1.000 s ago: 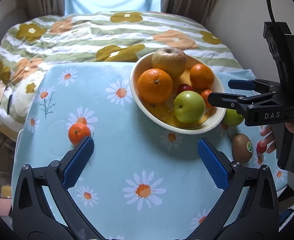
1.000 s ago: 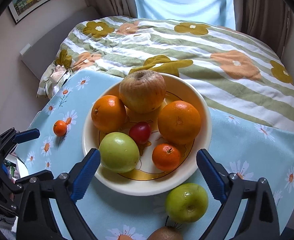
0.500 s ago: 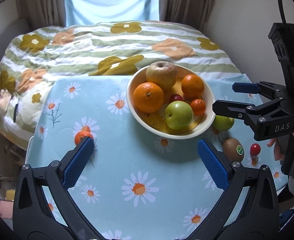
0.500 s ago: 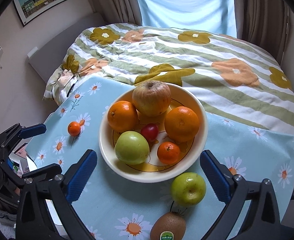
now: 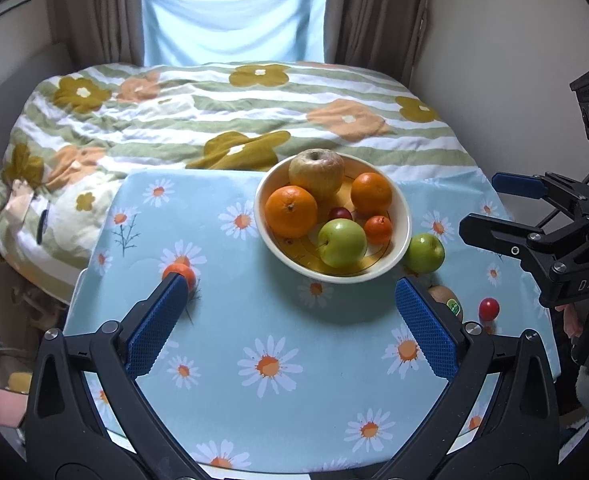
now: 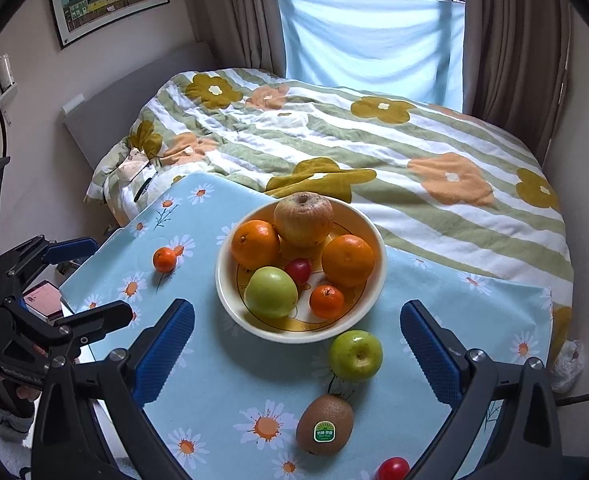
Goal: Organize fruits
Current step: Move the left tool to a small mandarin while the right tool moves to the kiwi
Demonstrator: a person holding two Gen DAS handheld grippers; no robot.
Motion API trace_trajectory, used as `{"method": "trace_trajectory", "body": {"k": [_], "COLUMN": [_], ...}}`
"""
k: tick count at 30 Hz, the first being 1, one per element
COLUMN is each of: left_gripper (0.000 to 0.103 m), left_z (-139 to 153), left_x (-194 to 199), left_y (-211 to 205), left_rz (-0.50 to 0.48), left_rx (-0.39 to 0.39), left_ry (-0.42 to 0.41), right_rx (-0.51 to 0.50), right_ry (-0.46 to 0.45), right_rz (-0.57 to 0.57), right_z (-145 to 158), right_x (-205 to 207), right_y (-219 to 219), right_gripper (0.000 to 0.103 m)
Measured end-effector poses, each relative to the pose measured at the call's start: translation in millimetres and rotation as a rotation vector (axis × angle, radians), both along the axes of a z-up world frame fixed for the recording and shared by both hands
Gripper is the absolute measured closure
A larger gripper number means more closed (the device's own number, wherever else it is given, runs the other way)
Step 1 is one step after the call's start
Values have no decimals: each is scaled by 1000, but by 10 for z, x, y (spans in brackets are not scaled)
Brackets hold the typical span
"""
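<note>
A cream bowl (image 5: pixel 404 216) (image 6: pixel 378 280) on the daisy tablecloth holds a brownish apple (image 5: pixel 315 170), two oranges (image 5: pixel 290 211), a green apple (image 5: pixel 341 242), a small mandarin (image 5: pixel 378 229) and a red plum (image 5: pixel 340 213). Loose on the cloth lie a green apple (image 5: pixel 424 253) (image 6: pixel 355 355), a kiwi (image 5: pixel 448 300) (image 6: pixel 325 424), a small red fruit (image 5: pixel 488 309) (image 6: pixel 392 469) and a mandarin (image 5: pixel 180 273) (image 6: pixel 164 259). My left gripper (image 5: pixel 290 324) is open and empty, held back above the cloth. My right gripper (image 6: pixel 296 354) is open and empty, before the bowl.
The table (image 5: pixel 294 360) stands against a bed with a flowered striped quilt (image 5: pixel 214 120). Curtains and a window lie behind. A wall is close on the right. The right gripper shows at the right of the left wrist view (image 5: pixel 494 208), the left gripper at the left of the right wrist view (image 6: pixel 82 280).
Both grippers have pulled back and up from the bowl, so more of the table and room shows. Both stay open and empty. No fruit has moved.
</note>
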State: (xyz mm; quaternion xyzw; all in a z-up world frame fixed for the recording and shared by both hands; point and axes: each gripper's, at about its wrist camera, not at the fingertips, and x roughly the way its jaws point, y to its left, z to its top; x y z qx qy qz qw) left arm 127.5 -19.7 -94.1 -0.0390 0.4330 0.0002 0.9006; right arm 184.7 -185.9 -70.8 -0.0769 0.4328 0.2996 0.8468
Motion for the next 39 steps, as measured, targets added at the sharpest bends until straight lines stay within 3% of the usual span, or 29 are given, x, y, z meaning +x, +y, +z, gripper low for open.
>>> {"method": "trace_trajectory", "body": {"k": [7, 15, 25, 32, 39], "left_gripper": [0, 0, 0, 0, 1], "left_z": [93, 35, -370, -749, -1087], "left_x": [-110, -77, 94, 253, 406], "left_y": [85, 342, 750, 986, 1091], "left_rz": [-34, -127, -216, -221, -237], "left_rx": [24, 7, 24, 39, 53], "left_ry": [-4, 27, 96, 135, 179], "right_rx": [-10, -33, -33, -37, -83], "right_ry": [-29, -37, 20, 72, 116], "right_rz": [-55, -251, -484, -567, -580], "right_z": [128, 143, -276, -672, -968], "right_x": [-271, -543, -824, -926, -854], "right_y": [-115, -219, -136, -95, -76], "right_gripper": [0, 0, 0, 0, 1]}}
